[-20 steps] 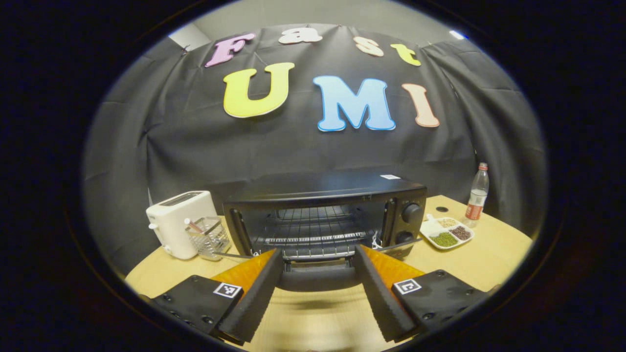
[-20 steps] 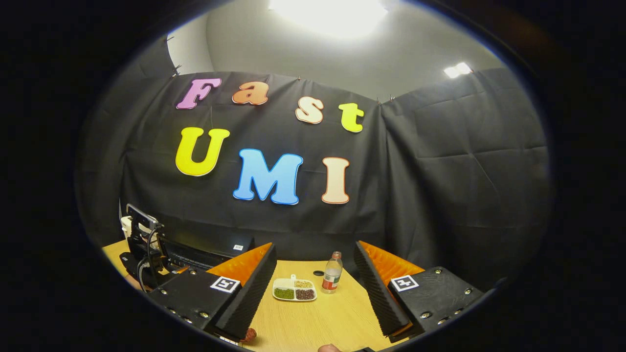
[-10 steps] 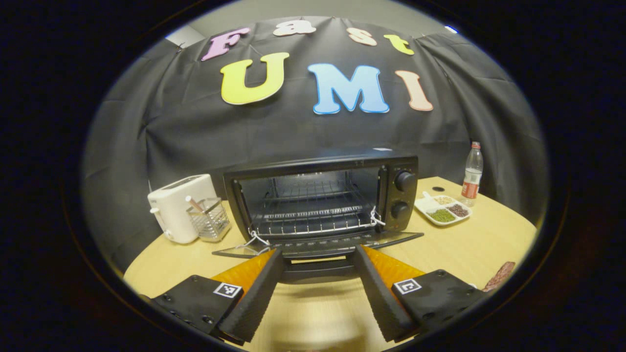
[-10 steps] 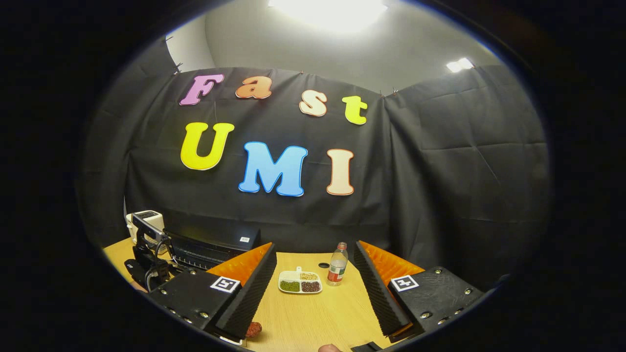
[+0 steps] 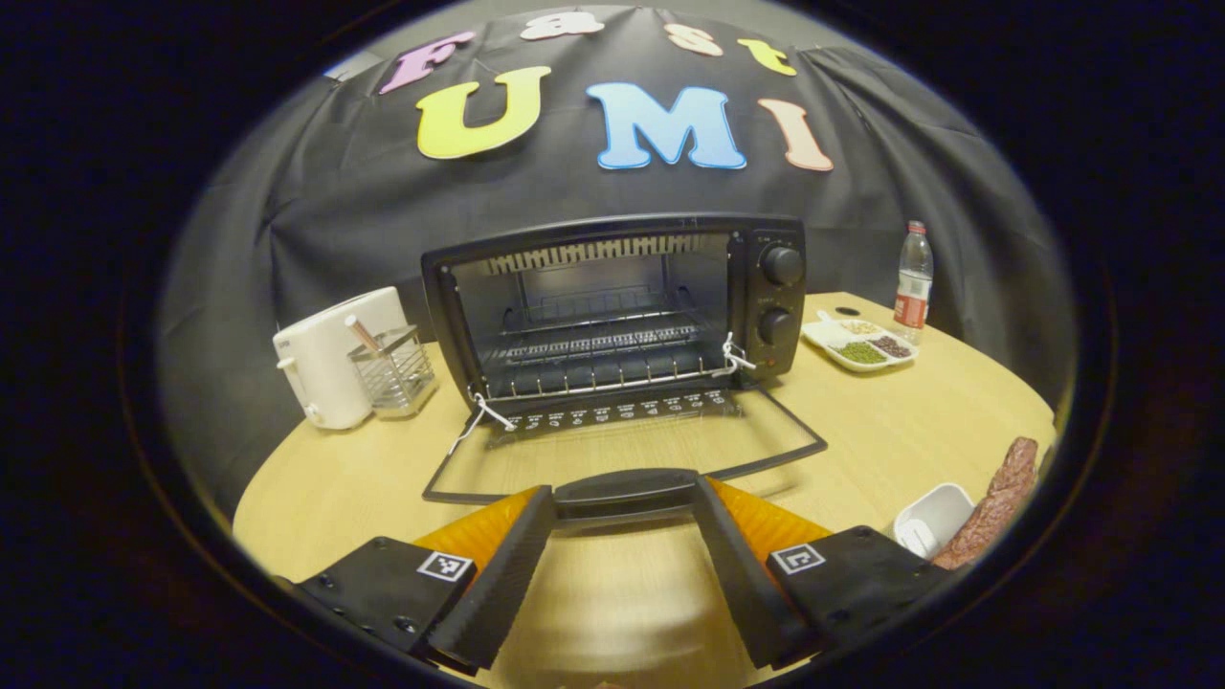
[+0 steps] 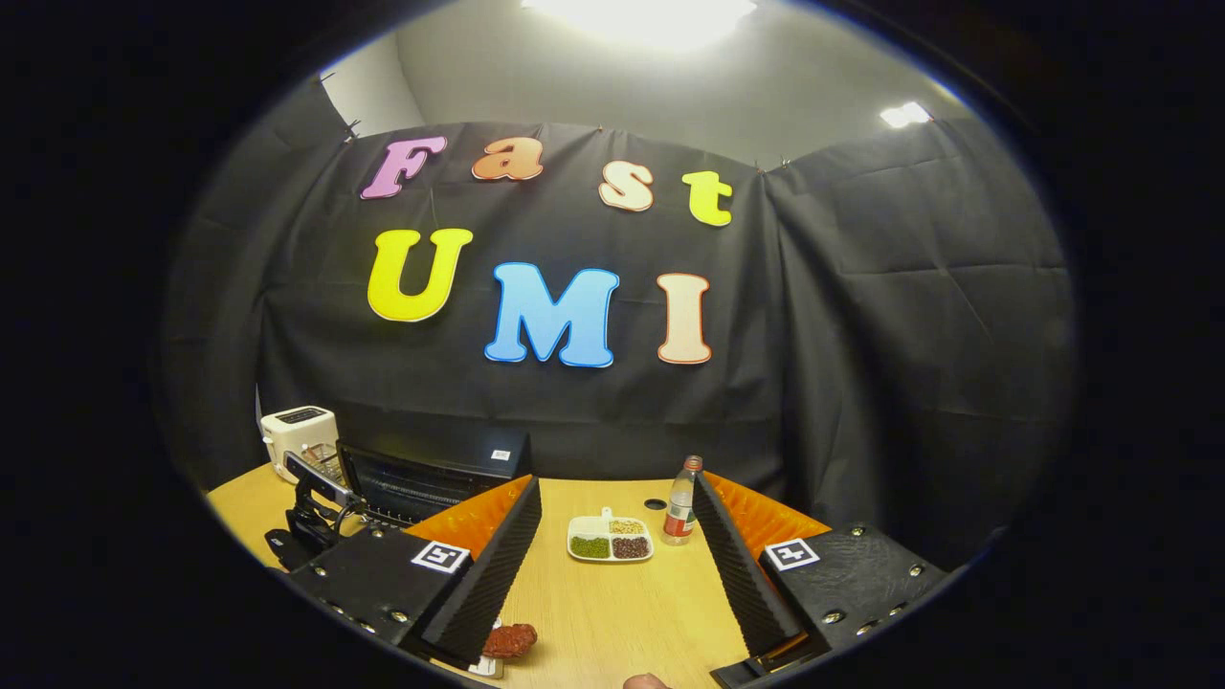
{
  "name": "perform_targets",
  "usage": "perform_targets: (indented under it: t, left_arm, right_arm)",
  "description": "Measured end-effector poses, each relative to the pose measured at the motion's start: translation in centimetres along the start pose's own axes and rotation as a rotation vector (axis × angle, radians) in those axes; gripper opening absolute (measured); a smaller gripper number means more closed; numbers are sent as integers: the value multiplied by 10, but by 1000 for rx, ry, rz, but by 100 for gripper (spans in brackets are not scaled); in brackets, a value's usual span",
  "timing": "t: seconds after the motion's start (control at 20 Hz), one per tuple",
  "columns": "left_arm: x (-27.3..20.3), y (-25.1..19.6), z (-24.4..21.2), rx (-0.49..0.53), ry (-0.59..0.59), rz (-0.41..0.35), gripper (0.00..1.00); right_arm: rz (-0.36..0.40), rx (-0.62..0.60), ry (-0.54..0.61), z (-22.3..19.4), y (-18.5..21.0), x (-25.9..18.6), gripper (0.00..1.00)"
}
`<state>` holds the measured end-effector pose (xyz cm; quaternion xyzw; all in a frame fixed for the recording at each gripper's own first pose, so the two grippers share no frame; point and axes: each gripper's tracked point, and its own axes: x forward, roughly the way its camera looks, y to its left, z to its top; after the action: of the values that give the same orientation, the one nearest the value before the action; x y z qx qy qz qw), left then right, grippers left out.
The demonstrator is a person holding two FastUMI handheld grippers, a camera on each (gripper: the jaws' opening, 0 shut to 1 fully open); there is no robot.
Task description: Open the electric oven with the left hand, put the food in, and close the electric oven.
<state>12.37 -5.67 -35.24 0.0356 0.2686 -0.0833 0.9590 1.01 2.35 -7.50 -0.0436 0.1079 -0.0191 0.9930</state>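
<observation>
At 12 o'clock on the surface (image 5: 383,478): oven (image 5: 612,306), door (image 5: 622,445) down flat. Left tongs (image 5: 624,522) wide, handle (image 5: 627,488) between, grip unclear. Right tongs (image 6: 617,565) wide, empty. At 4 o'clock, food (image 5: 991,502) by white dish (image 5: 933,517): probably light, soft, greasy; best pinched mid-length.

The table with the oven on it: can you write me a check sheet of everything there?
Surface: light wooden table, no spills seen.
Job's things: oven, door folded down, rack empty; meat next to a white dish.
Clutter: toaster, wire basket, bean plate, bottle.
Claws: left claw open, door handle between its fingers; right claw open, holding nothing.
Cables: white ties at the door hinges.
Surroundings: black cloth wall, ceiling light.
</observation>
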Motion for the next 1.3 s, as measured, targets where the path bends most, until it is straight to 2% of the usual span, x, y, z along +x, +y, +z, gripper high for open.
perform_targets:
  t: [0.05,0.3,0.55,0.6,0.65,0.75,0.9,0.95,1.0,1.1,1.3]
  left_arm:
    - [-5,1,6,1,-14,6,97]
    - [-68,15,61,-34,-148,54,100]
    - [-152,38,124,-97,-291,132,97]
    - [-169,42,133,-104,-316,148,100]
    - [-186,46,144,-107,-339,163,97]
    - [-217,55,157,-115,-375,192,100]
    - [-257,64,171,-131,-419,233,97]
    - [-268,68,174,-128,-431,249,90]
    - [-280,72,176,-122,-442,268,97]
    - [-304,78,180,-116,-463,300,100]
    - [-345,89,178,-126,-487,373,100]
  right_arm:
    - [16,11,7,-3,2,1,96]
    - [117,79,73,-26,11,10,96]
    - [235,159,155,-57,25,15,96]
    - [254,171,173,-63,27,16,96]
    - [271,182,191,-70,29,16,96]
    - [299,208,239,-87,33,19,97]
    - [345,271,334,-113,42,19,97]
    - [366,300,378,-126,46,17,97]
    - [378,324,425,-138,49,17,96]
    - [399,374,499,-158,55,17,98]
    - [436,455,626,-195,67,17,98]
